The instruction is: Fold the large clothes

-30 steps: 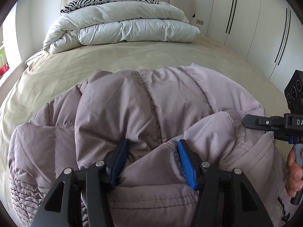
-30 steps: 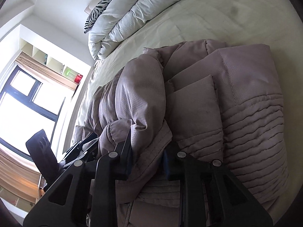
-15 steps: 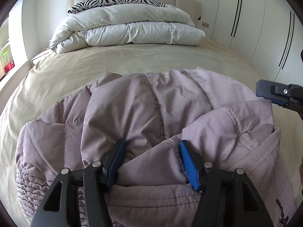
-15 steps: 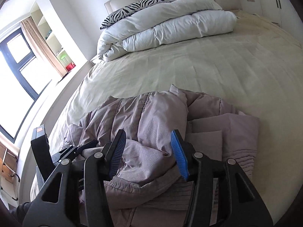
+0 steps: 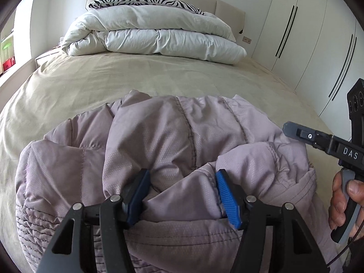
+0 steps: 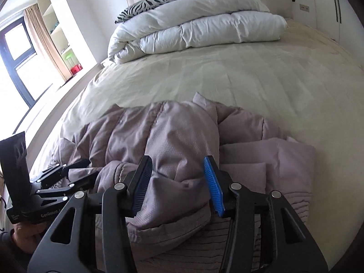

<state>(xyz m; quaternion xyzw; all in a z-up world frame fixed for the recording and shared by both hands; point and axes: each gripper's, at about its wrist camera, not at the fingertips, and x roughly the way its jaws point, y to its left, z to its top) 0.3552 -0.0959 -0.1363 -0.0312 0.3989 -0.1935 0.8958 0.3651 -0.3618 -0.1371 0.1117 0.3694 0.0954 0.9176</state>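
Observation:
A mauve quilted puffer jacket [image 5: 173, 141] lies bunched and partly folded on the near end of the bed; it also shows in the right wrist view [image 6: 177, 141]. My left gripper [image 5: 182, 193] is open, its blue pads on either side of a raised fold of the jacket. My right gripper [image 6: 177, 182] is open, held just over the jacket's folded edge. The right gripper shows at the right edge of the left wrist view [image 5: 323, 141], the left gripper at the left edge of the right wrist view [image 6: 56, 182].
The beige bed sheet [image 5: 159, 77] stretches beyond the jacket. A folded white duvet [image 5: 154, 38] and a zebra pillow [image 5: 145, 0] lie at the headboard. White wardrobe doors [image 5: 307, 45] stand on the right, a window [image 6: 16, 52] and shelves on the left.
The right gripper let go of the jacket fold, opened and pulled back and up. The left gripper stayed open over the same fold and drew back slightly.

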